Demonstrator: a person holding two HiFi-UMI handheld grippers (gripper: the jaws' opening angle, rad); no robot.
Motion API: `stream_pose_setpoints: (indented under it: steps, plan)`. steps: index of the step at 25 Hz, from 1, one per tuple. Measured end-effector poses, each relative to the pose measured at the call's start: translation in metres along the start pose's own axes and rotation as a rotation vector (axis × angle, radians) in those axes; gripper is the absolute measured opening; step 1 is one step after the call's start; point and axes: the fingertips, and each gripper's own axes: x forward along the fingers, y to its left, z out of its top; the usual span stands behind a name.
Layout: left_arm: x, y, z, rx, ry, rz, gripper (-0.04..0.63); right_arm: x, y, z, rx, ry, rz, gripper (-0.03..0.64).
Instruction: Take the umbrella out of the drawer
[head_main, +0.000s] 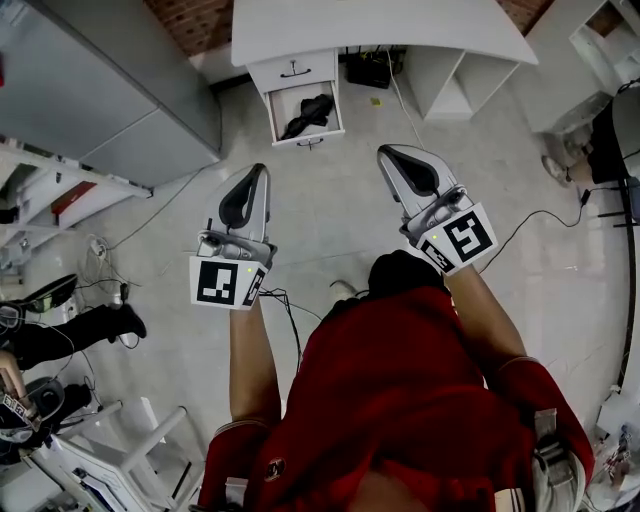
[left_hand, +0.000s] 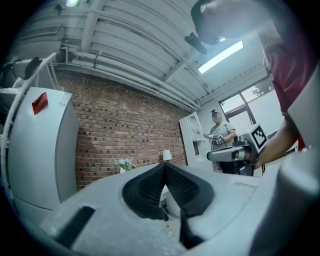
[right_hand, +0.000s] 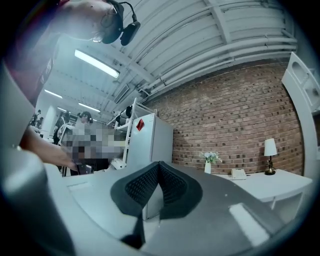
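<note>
We hold both claws out level over the floor. Our left claw (head_main: 262, 170) is pressed together with nothing in it, and so is our right claw (head_main: 385, 152). The black umbrella (head_main: 308, 113) lies in the open drawer (head_main: 295, 138) under the white desk (head_main: 380, 25), well away from both claws. Its shape is hard to make out. The red label (right_hand: 140, 124) on the tall grey cabinet (right_hand: 160, 140) is too small to read.

Two tools (head_main: 256, 172) (head_main: 387, 152) (handheld), probably one umbrella (head_main: 308, 114)
</note>
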Motion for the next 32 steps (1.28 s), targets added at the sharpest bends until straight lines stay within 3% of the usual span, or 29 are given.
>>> stream_pose_setpoints:
  steps: [6,12,22,32]
  plan:
    - [0.014,0.019,-0.011,0.001,0.012,-0.012,0.008,0.017,-0.015,-0.012,0.006,0.019,-0.018,0.014]
    - [0.052,0.050,-0.023,0.035,0.044,-0.012,0.008,0.056,-0.057,-0.026,0.007,-0.002,-0.029,0.014]
    - [0.160,0.103,-0.064,0.059,0.093,-0.034,0.008,0.130,-0.155,-0.057,0.009,0.021,-0.034,0.014]
    - [0.261,0.135,-0.127,0.029,0.195,-0.042,0.008,0.179,-0.247,-0.098,0.049,0.076,-0.030,0.014]
